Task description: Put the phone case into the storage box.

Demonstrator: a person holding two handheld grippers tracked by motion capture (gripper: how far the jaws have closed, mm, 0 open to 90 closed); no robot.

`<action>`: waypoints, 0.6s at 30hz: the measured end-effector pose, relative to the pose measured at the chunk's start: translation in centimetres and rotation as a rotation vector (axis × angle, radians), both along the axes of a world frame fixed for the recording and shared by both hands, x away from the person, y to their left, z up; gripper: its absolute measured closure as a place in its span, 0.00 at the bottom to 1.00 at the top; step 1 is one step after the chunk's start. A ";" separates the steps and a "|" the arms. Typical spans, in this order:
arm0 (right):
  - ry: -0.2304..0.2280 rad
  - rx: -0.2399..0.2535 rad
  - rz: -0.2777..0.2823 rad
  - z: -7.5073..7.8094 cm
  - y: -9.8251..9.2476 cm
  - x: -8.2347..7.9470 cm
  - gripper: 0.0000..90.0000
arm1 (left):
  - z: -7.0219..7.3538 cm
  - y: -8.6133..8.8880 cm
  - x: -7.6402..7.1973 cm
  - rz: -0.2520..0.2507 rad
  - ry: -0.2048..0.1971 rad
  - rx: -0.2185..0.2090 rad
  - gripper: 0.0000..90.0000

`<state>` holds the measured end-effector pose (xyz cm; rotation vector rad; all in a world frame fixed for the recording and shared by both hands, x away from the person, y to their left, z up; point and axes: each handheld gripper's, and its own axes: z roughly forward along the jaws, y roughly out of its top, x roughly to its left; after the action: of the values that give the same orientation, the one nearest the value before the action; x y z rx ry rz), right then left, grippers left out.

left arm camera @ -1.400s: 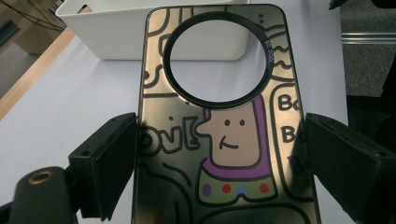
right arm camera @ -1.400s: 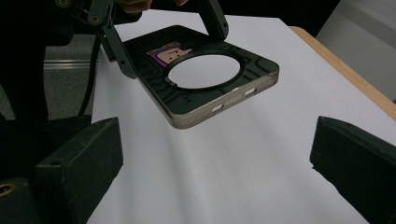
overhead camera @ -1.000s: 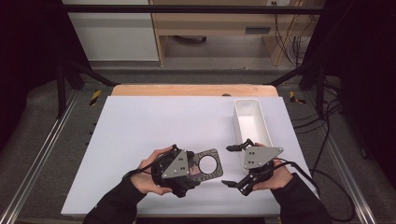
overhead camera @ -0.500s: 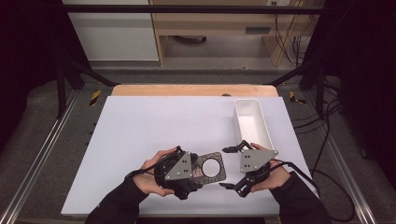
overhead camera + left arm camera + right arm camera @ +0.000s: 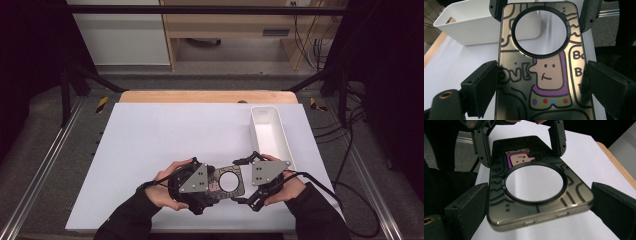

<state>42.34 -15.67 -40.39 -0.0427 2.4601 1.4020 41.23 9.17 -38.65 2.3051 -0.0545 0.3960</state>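
We judge the phone case (image 5: 541, 75), gripped by its long edges between our left claw's (image 5: 212, 186) jaws while the right claw (image 5: 248, 181) stands open around its far end, light, thin, flexible and glossy-slippery.

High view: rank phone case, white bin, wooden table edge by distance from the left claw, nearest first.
From the left claw:
1. Phone case, between its jaws, just right of the hand.
2. White bin, on the table's right side, farther back.
3. Wooden table edge, along the far side.
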 end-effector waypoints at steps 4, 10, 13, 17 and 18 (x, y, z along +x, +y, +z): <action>0.006 0.003 0.034 -0.1 0.4 0.0 0.05 | 0.0 0.0 -0.1 -0.020 0.006 -0.006 0.13; 0.012 0.019 0.064 -0.2 0.6 0.0 0.05 | 0.0 0.1 -0.2 -0.038 0.010 -0.014 0.13; 0.013 0.026 0.079 -0.3 0.7 0.0 0.05 | 0.0 0.1 -0.2 -0.044 0.013 -0.016 0.13; 0.018 0.030 0.092 -0.3 0.7 0.0 0.06 | 0.0 0.1 -0.3 -0.054 0.010 -0.017 0.13; 0.020 0.030 0.094 -0.3 0.7 0.0 0.06 | 0.0 0.1 -0.3 -0.057 0.010 -0.019 0.13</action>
<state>42.38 -15.02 -40.71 -0.1407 2.4815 1.4850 40.92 9.29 -38.67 2.2815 -0.1109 0.3544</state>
